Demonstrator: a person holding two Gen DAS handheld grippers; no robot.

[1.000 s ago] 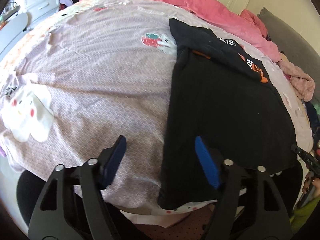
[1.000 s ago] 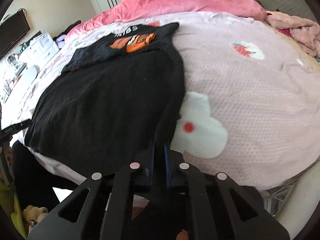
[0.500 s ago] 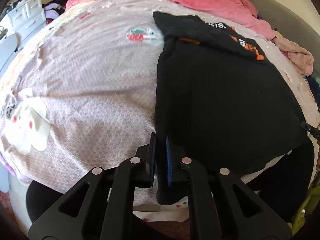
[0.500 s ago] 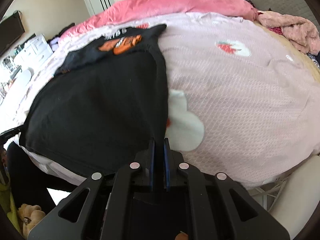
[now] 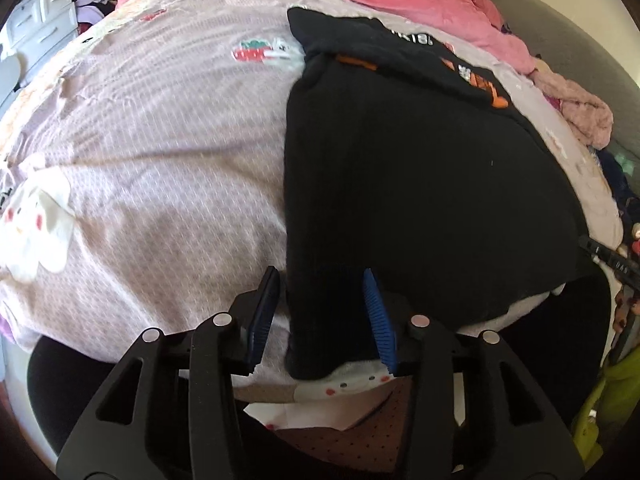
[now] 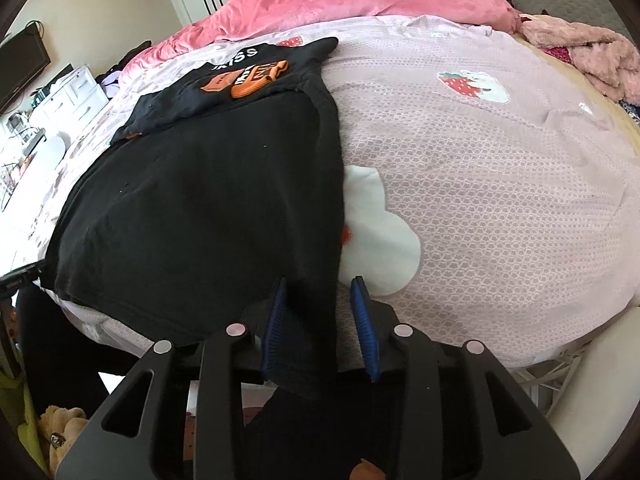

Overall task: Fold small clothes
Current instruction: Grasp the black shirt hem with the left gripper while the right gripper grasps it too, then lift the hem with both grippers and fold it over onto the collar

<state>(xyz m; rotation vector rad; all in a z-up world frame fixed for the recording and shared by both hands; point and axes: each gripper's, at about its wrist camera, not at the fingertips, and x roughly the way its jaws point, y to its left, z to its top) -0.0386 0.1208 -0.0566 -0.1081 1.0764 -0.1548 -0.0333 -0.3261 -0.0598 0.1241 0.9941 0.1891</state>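
Left gripper [image 5: 322,316] and right gripper [image 6: 320,328], jaws parted, each straddling a near bottom corner of the black T-shirt [image 5: 420,184] without clamping it; shirt spread flat on lilac bedspread [image 5: 160,140], pink duvet [image 6: 340,0] beyond

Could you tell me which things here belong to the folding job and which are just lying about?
Part of the job:
- black T-shirt, spread on the bed
- left tongs, open
- right tongs, open

Just lying about:
- pink duvet
- fluffy pink garment
- white drawers
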